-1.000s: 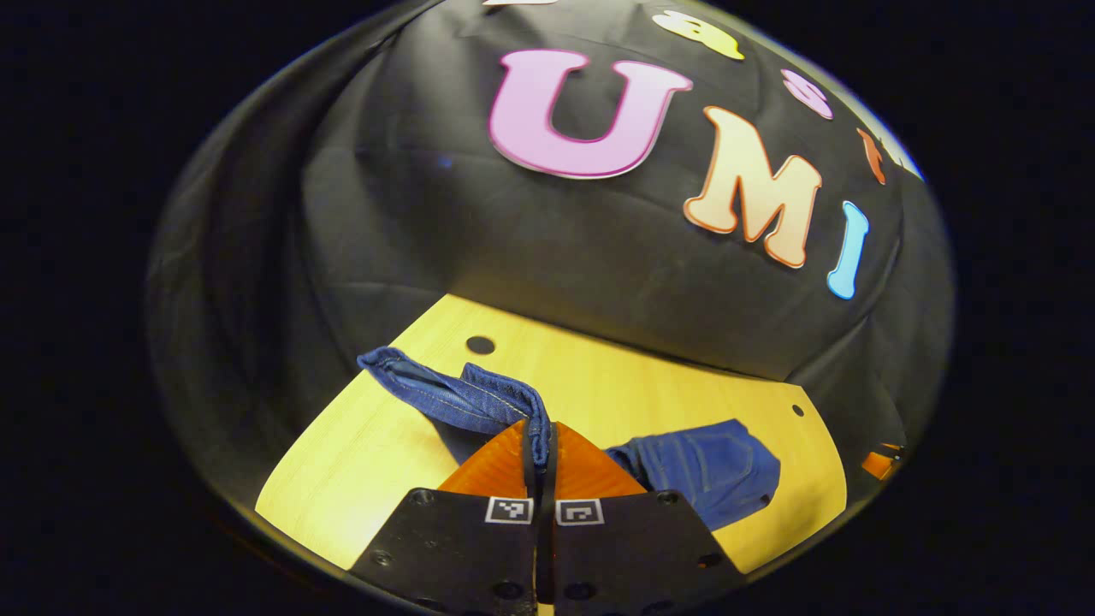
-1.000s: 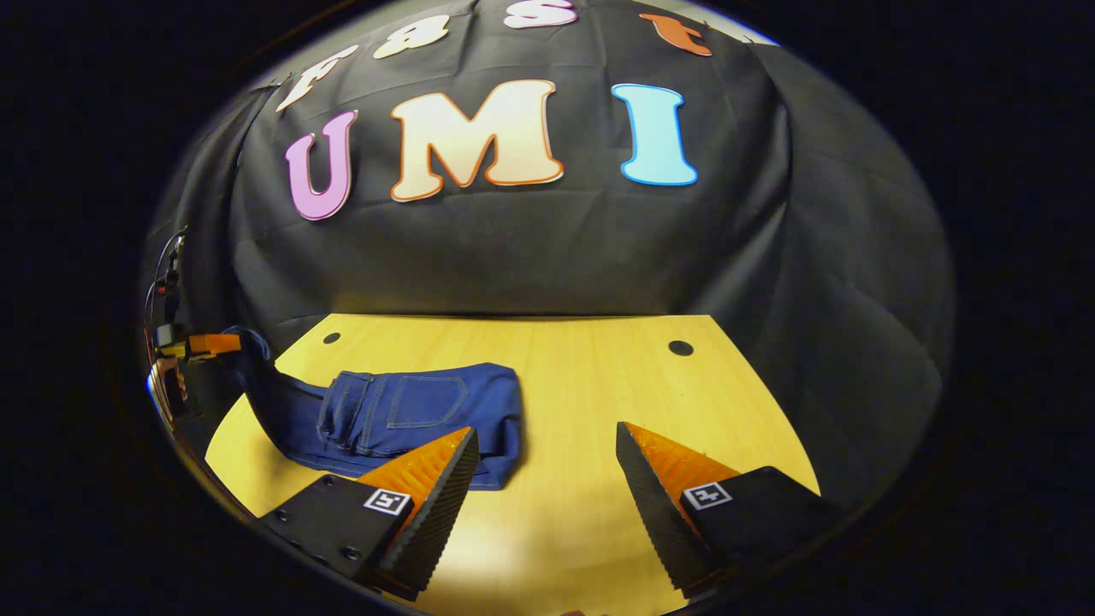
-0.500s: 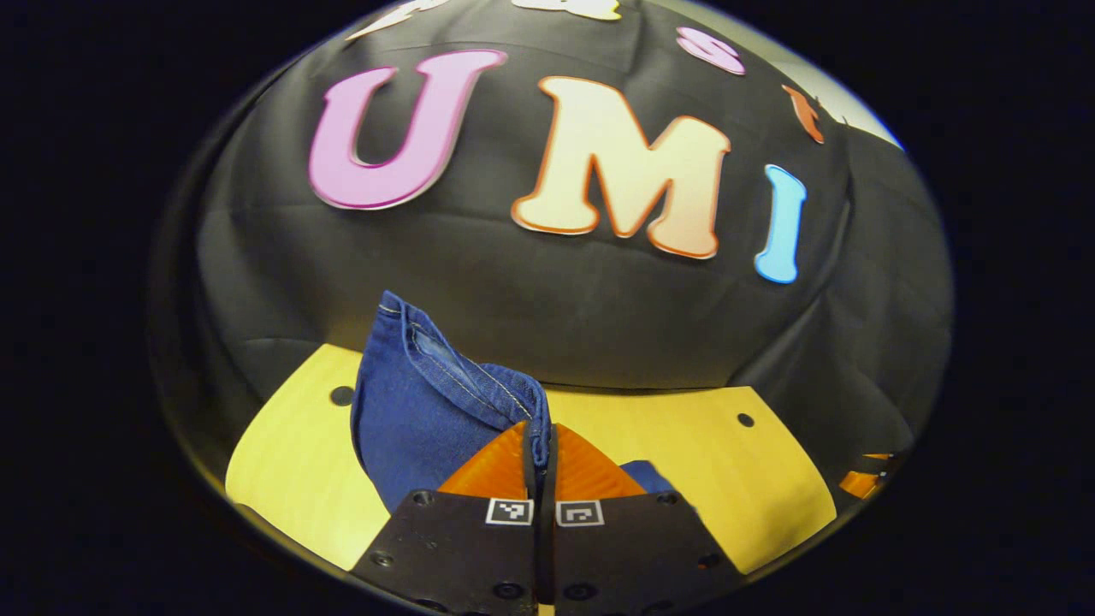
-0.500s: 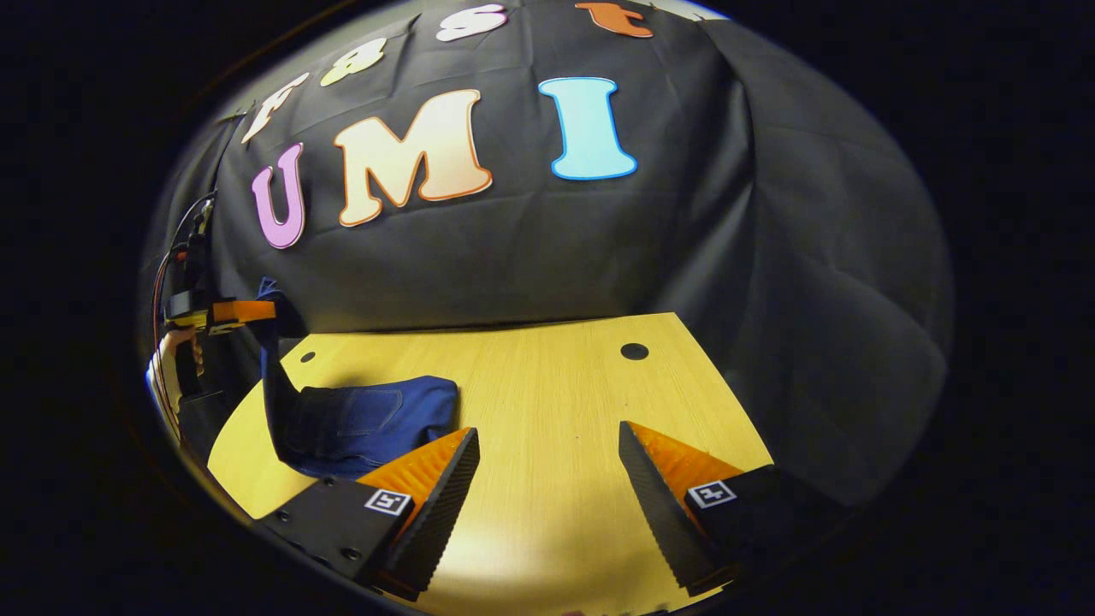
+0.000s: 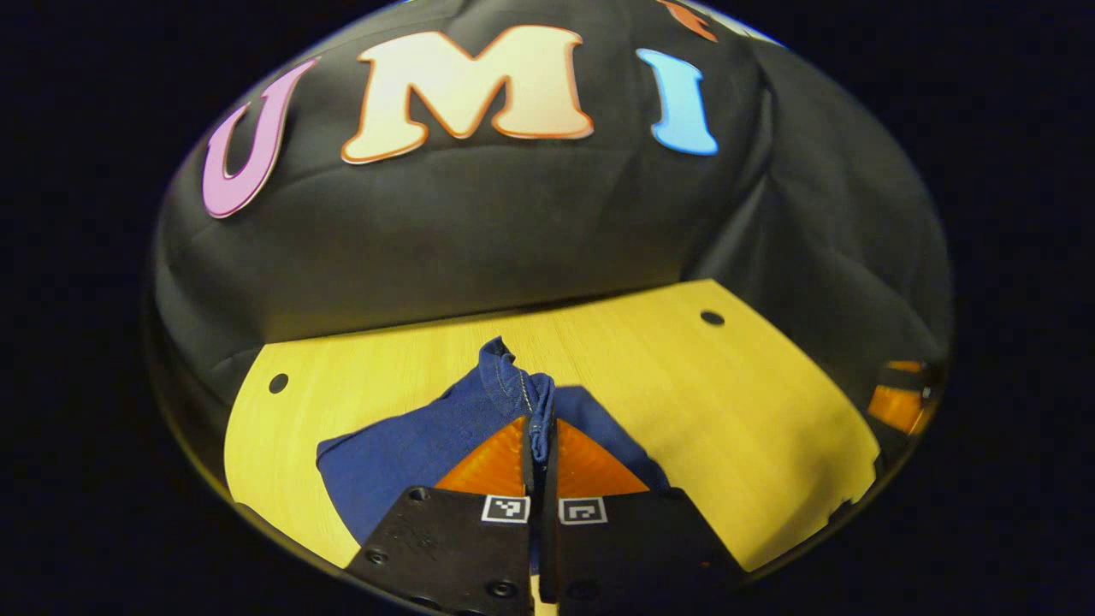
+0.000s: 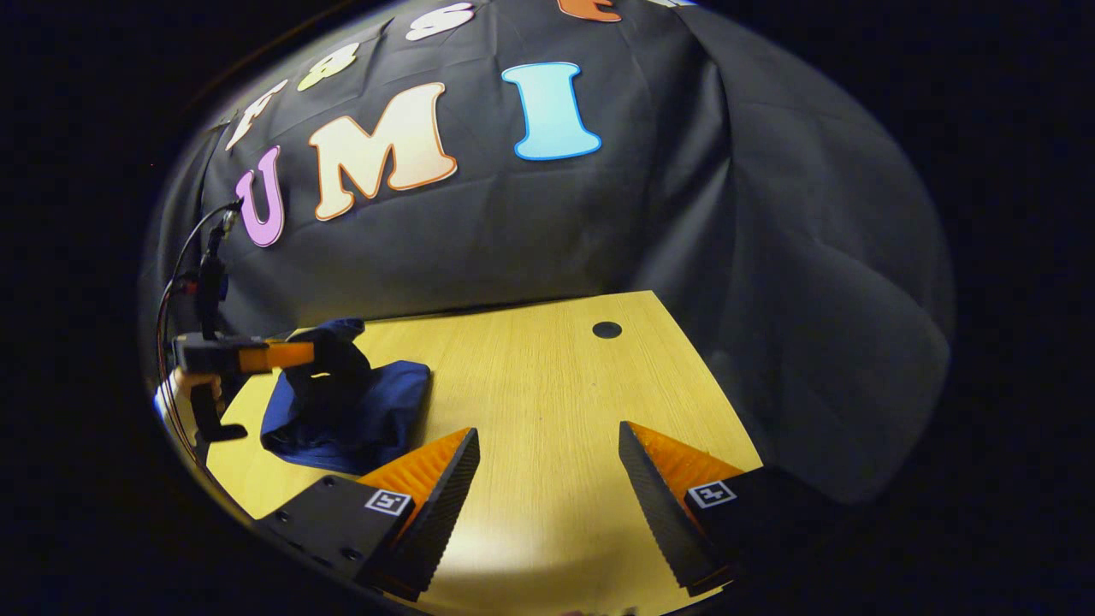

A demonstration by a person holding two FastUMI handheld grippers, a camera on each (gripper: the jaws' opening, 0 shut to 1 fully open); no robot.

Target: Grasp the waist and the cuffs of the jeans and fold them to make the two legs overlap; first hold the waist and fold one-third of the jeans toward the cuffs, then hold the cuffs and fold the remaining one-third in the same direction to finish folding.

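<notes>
Dark blue jeans (image 5: 411,445) lie bunched on the wooden table (image 5: 684,385). My left gripper (image 5: 541,428) is shut on a hemmed edge of the jeans, which sticks up between its fingers. In the right gripper view the jeans (image 6: 376,406) form a folded heap at the table's left. The left gripper (image 6: 291,353) hovers over that heap, held by a hand (image 6: 175,393). My right gripper (image 6: 547,445) stands open above bare wood to the right of the heap, with nothing between its fingers. In the left gripper view the right gripper (image 5: 898,402) appears at the far right.
The table (image 6: 547,376) has a round hole near its back right corner (image 6: 606,329) and two more holes (image 5: 278,382) (image 5: 711,318) in the left gripper view. Black cloth walls close in behind and on the right. A cable (image 6: 192,257) hangs at the left.
My left gripper has carried the held edge of the jeans over and down onto the rest of the jeans, making a compact heap. My right gripper stays open and has shifted slightly right.
</notes>
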